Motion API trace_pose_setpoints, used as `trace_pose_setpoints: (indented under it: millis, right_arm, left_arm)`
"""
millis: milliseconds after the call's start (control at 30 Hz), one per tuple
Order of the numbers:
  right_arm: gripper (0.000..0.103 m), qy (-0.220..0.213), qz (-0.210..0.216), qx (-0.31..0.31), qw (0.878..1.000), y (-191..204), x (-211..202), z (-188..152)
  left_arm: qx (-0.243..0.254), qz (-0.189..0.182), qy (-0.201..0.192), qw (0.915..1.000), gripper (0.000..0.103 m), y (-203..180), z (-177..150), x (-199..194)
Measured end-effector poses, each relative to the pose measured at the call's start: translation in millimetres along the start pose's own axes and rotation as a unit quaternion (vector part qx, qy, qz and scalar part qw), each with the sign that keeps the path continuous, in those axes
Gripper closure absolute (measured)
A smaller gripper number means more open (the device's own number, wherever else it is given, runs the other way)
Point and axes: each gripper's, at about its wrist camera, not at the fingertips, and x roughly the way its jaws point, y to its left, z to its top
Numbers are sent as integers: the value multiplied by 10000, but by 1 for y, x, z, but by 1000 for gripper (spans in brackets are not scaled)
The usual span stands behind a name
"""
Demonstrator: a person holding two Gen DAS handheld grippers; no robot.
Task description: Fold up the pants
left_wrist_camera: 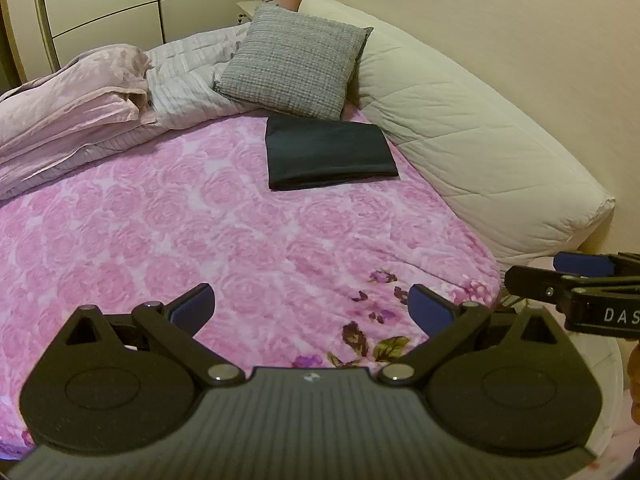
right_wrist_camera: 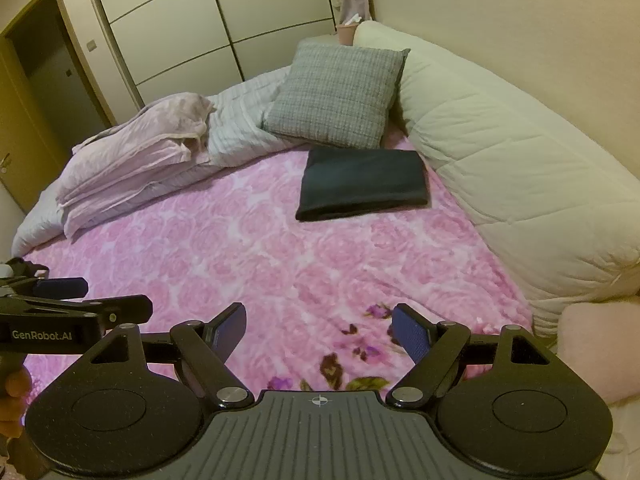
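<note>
- The pants (left_wrist_camera: pixel 330 152) lie as a dark folded rectangle on the pink bed cover (left_wrist_camera: pixel 200 220), upper middle of the left wrist frame, just below the grey cushion (left_wrist_camera: pixel 294 62) and beside the white bolster (left_wrist_camera: pixel 480 152).
- In the right wrist view the pants (right_wrist_camera: pixel 362 184) sit upper middle too, slightly right of centre.
- Their long axis runs left to right across both frames, folded edge nearest the cameras.
- Left gripper (left_wrist_camera: pixel 312 310): jaws wide, nothing between them, well apart from the pants.
- Right gripper (right_wrist_camera: pixel 318 330): jaws wide, empty, likewise far off.
- Neither looks clearly nearer; the fold appears finished.
</note>
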Motion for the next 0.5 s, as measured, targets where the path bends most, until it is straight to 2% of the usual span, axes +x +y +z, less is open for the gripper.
trace_pose_setpoints:
  millis: [500]
  right_arm:
    - [26,-19,-59,-1,10000,-6,1,4]
  left_arm:
    - [94,-55,-38,9999,2,-11,7,6]
